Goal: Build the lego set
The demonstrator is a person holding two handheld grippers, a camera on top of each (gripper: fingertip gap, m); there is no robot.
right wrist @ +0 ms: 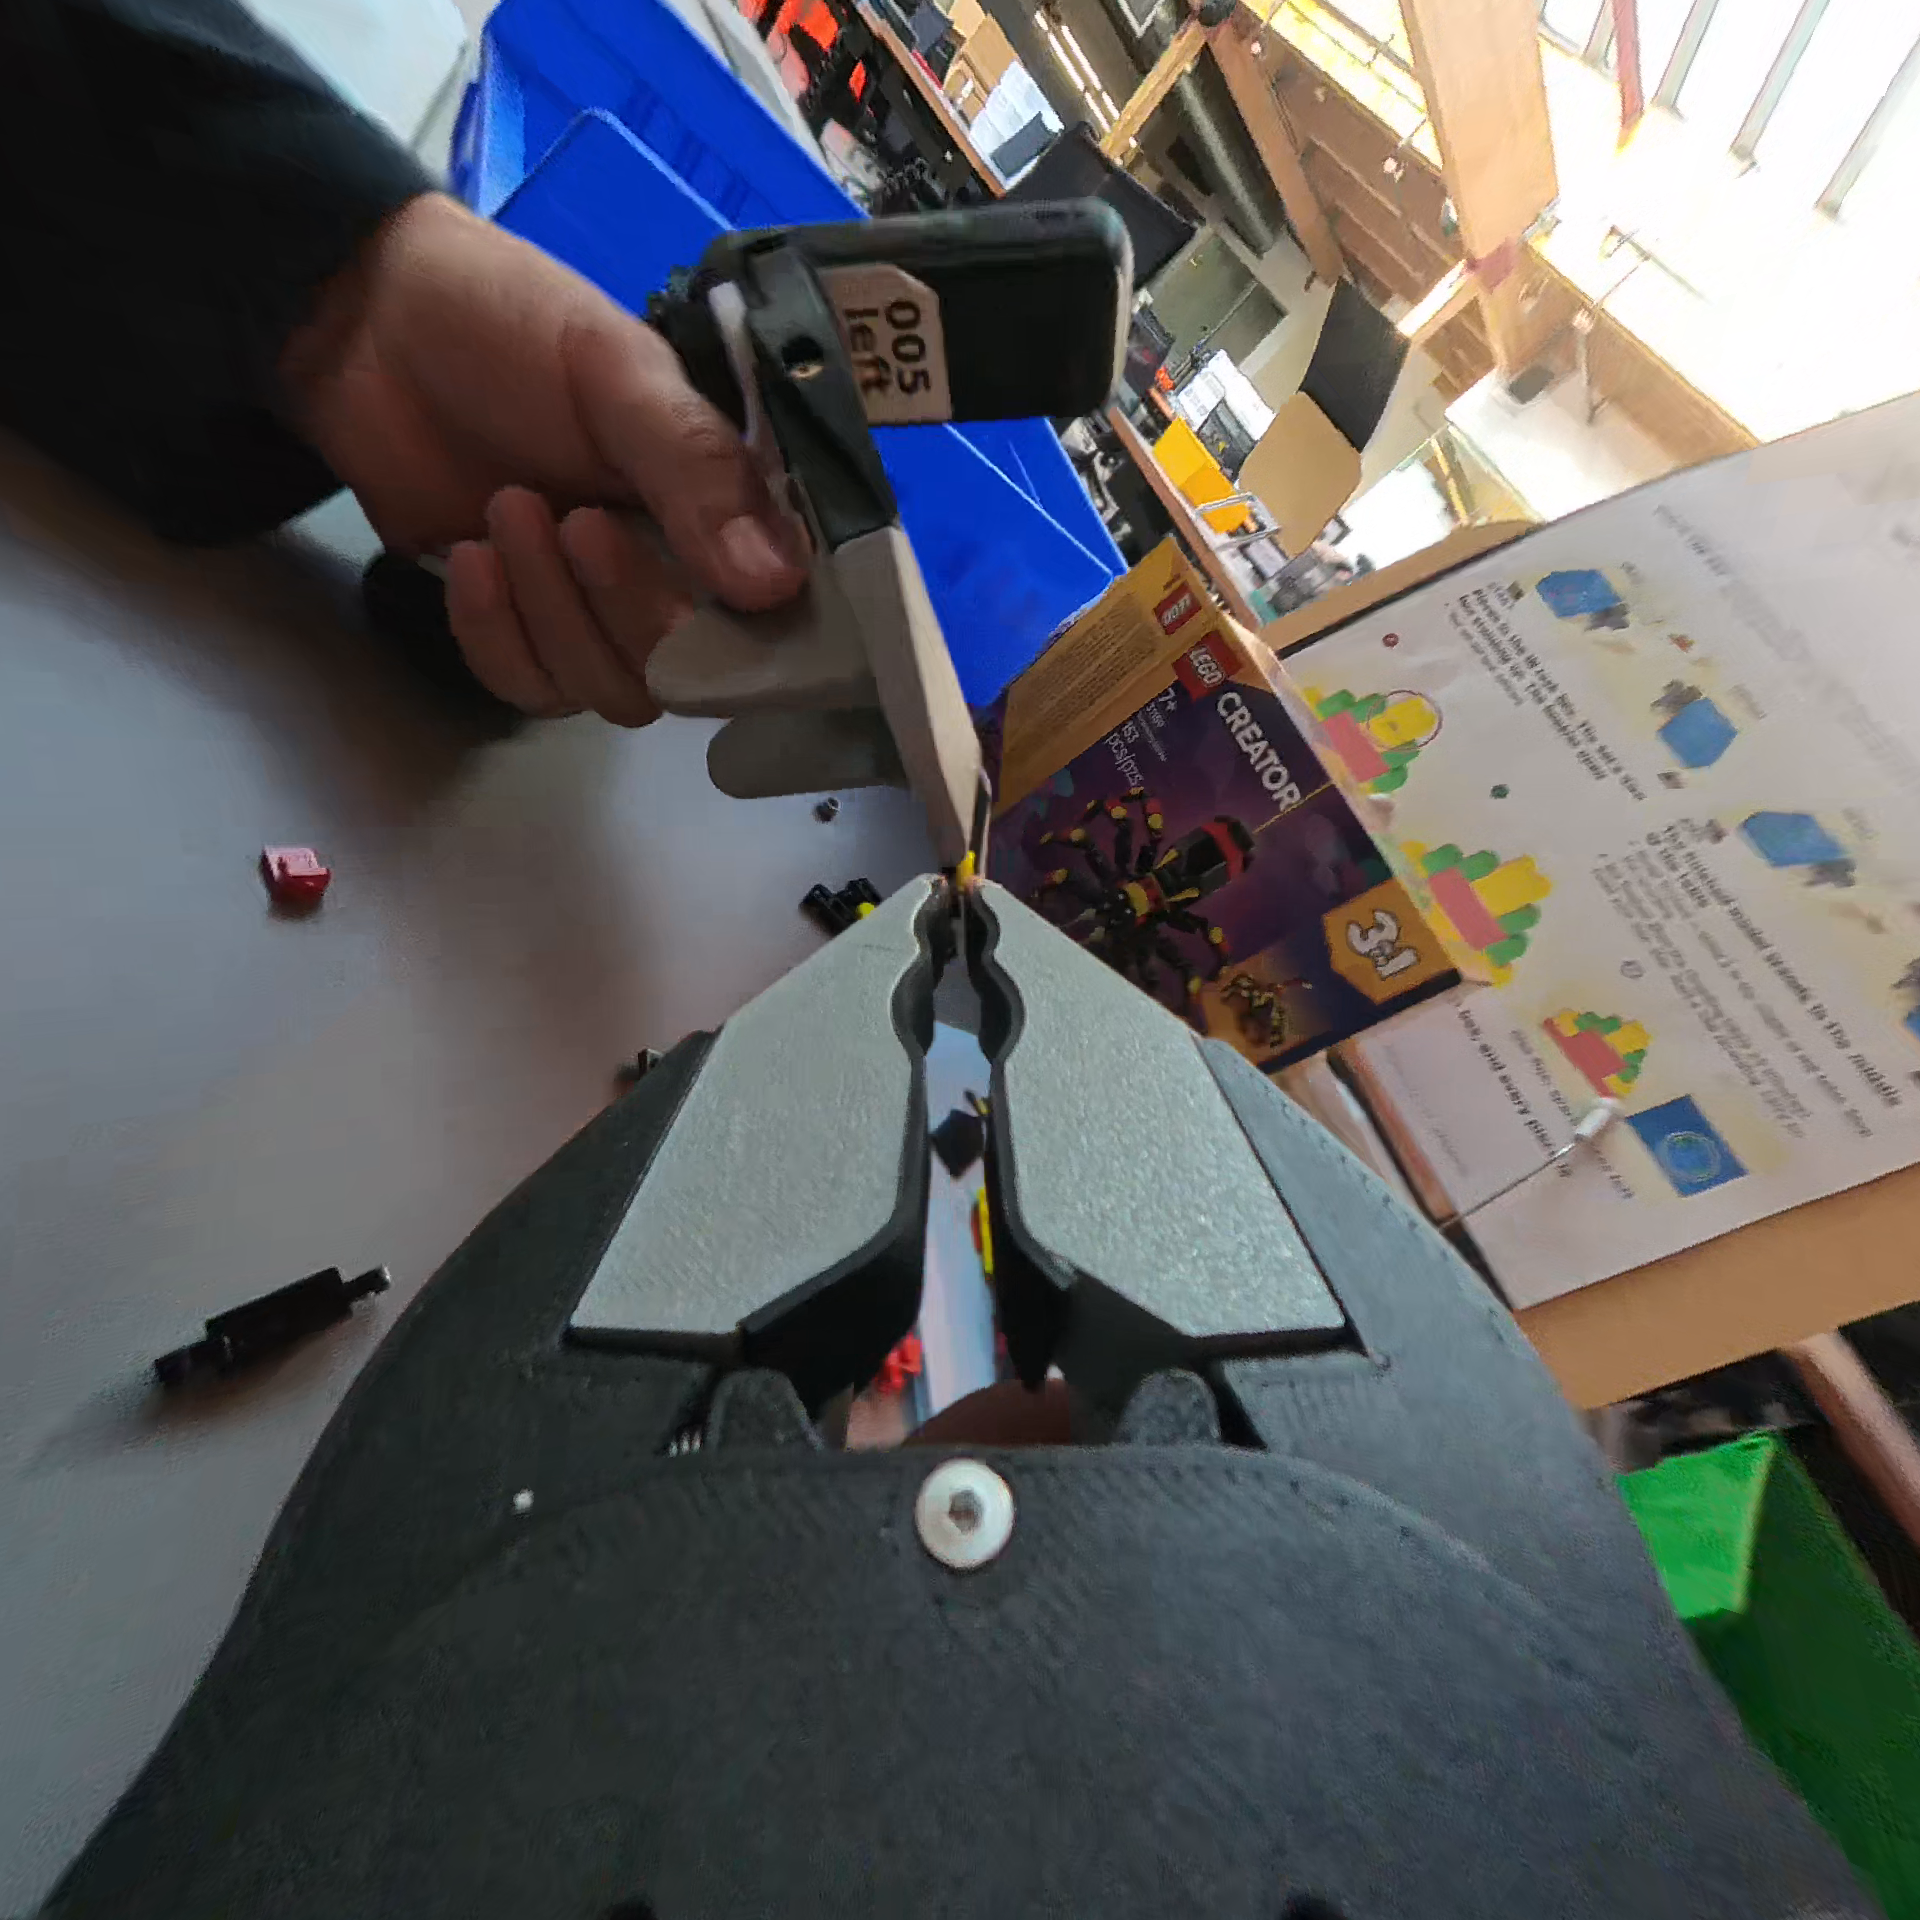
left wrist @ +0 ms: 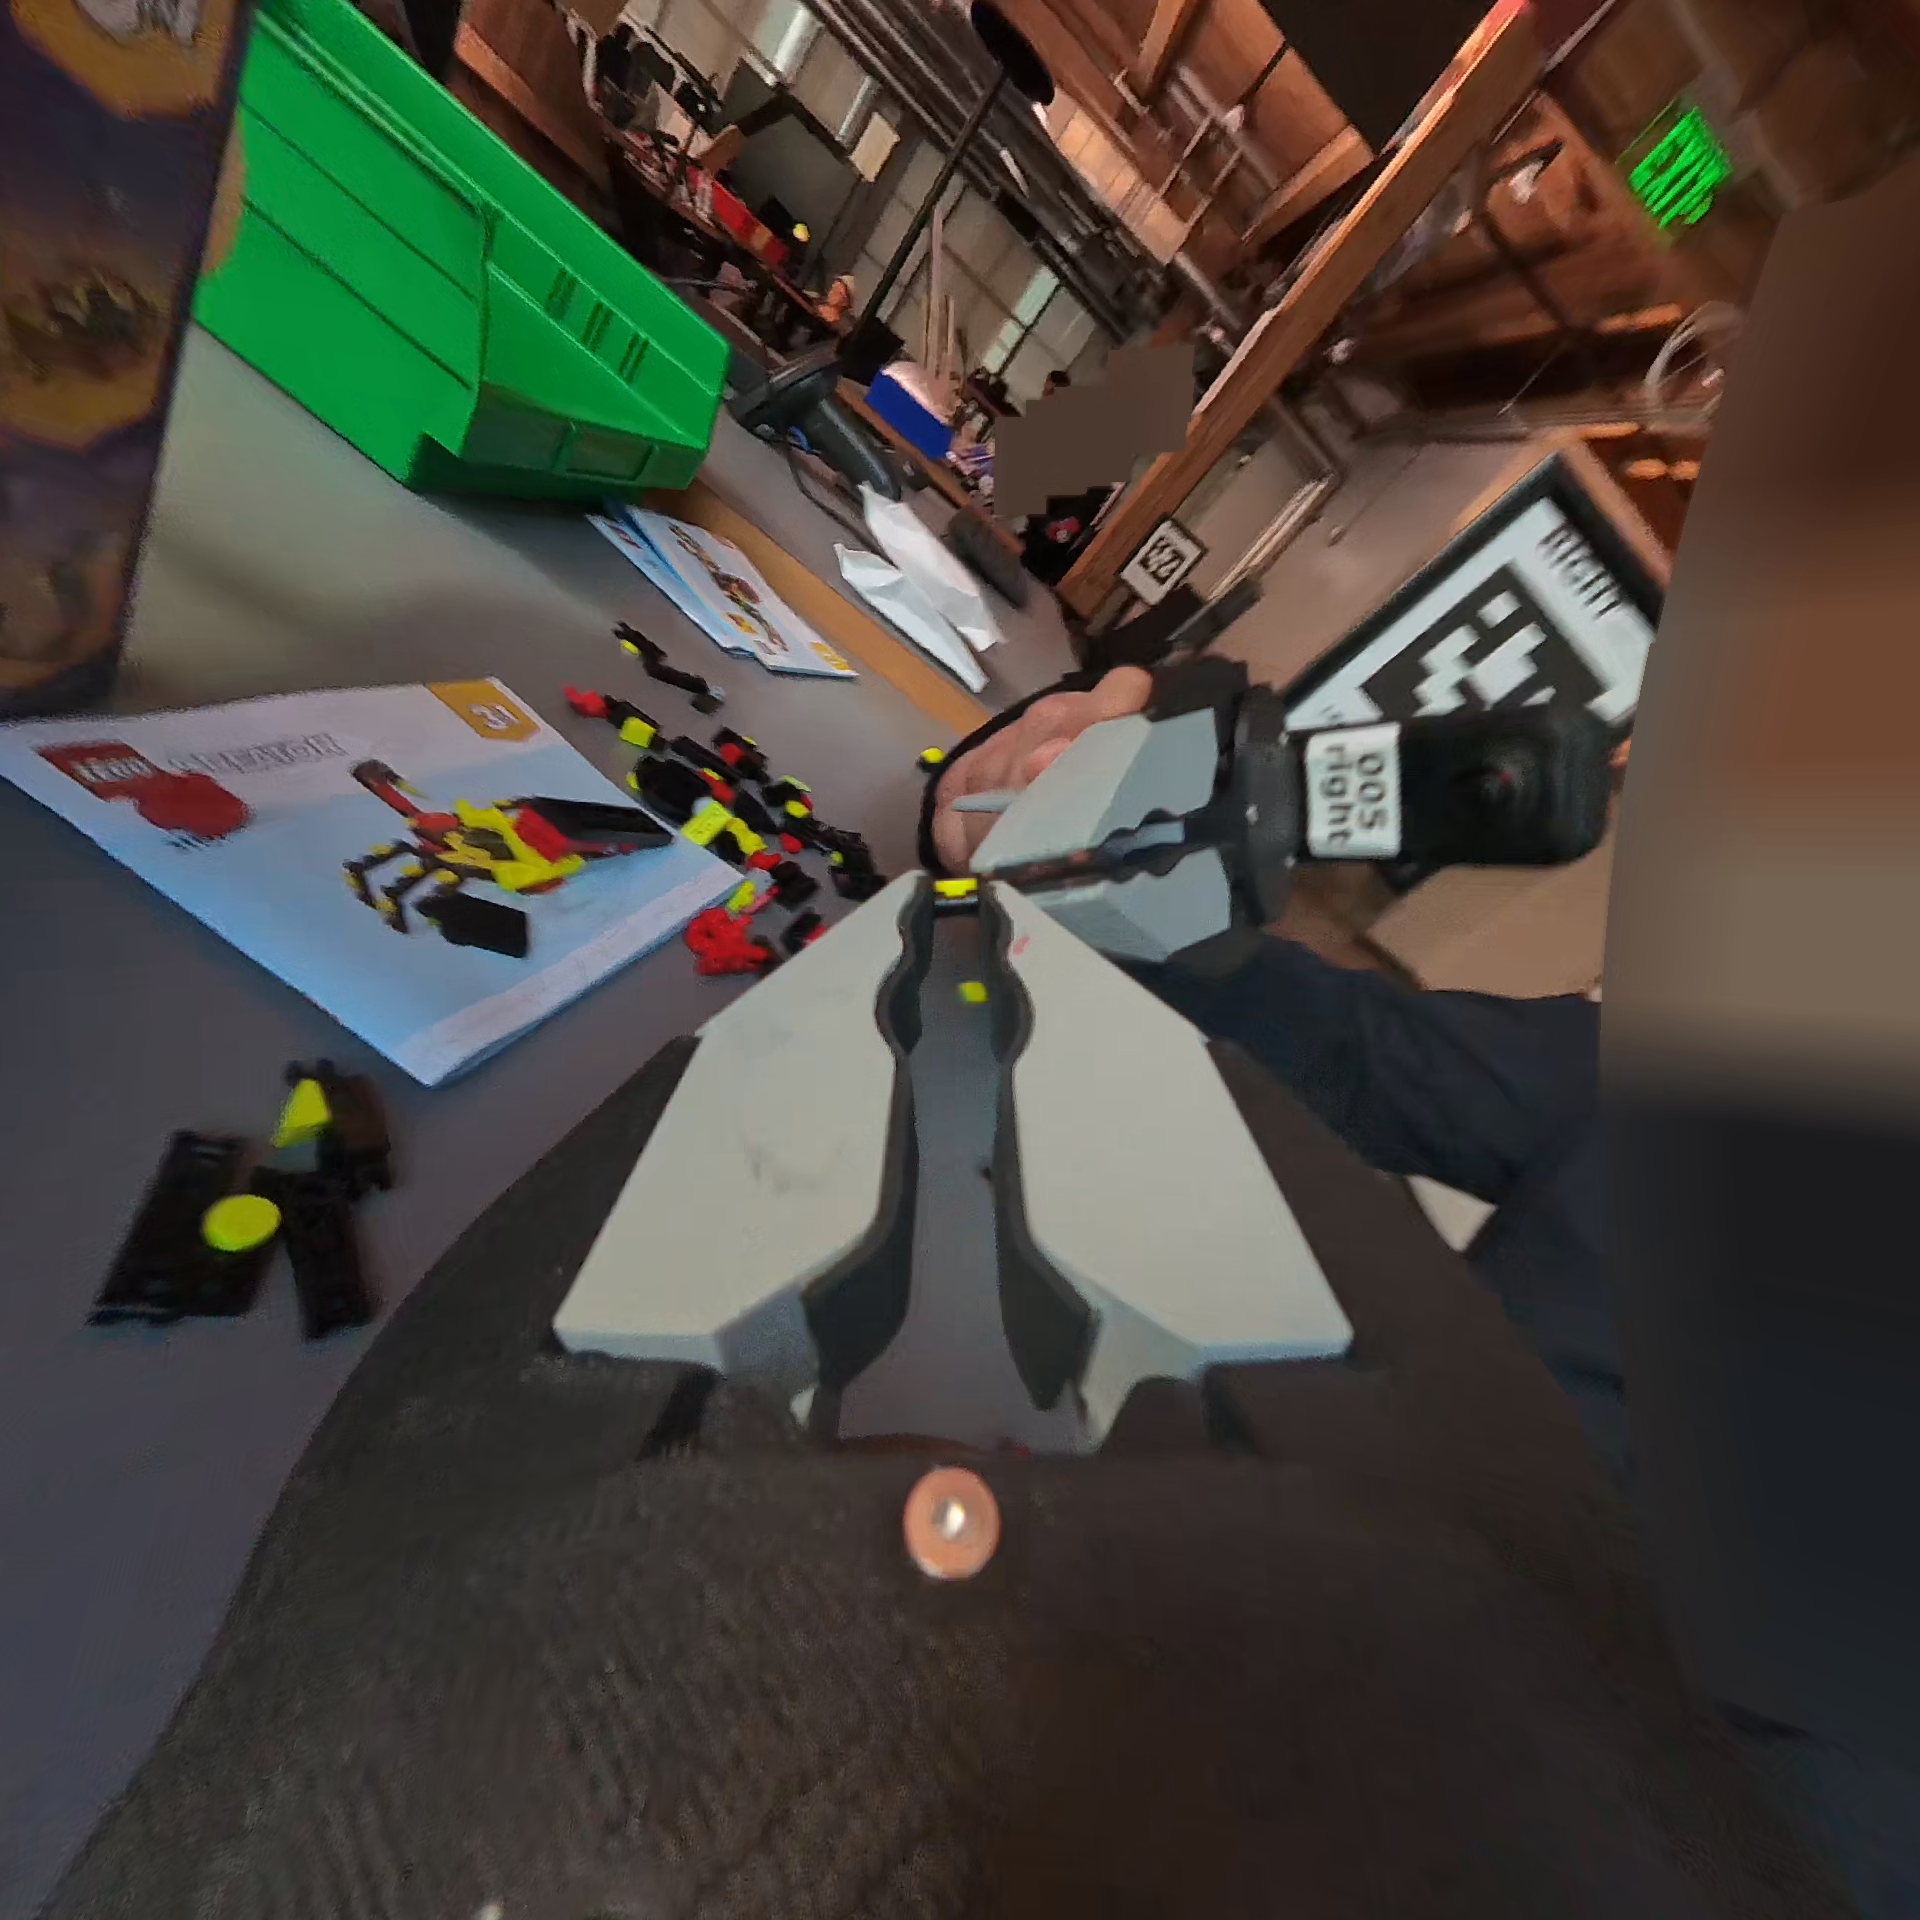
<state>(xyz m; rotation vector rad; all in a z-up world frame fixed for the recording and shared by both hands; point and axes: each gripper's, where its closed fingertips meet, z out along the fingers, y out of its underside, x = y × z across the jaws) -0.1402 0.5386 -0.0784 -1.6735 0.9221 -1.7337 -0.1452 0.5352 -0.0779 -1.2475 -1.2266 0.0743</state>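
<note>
My left gripper [left wrist: 954,896] is shut on a small yellow and black piece [left wrist: 954,891], held above the grey table [left wrist: 312,540]. My right gripper [right wrist: 961,896] is shut at its tips on a thin dark piece that is mostly hidden. It meets the left gripper tip to tip. In the left wrist view the right gripper [left wrist: 992,873] comes in from the right. In the right wrist view the left gripper [right wrist: 966,847] comes down from above, with the yellow piece [right wrist: 966,864] between the two tips. Loose black, yellow and red pieces [left wrist: 748,790] lie behind them.
An instruction booklet [left wrist: 343,862] lies to the left, with black plates and yellow pieces [left wrist: 239,1216] in front. A green bin [left wrist: 436,291], the set's box [right wrist: 1195,831], blue bins [right wrist: 644,187] and a picture sheet [right wrist: 1662,831] ring the table. A red piece [right wrist: 294,873] and a black bar [right wrist: 270,1325] lie apart. Left and right tips are no more than a few centimetres apart.
</note>
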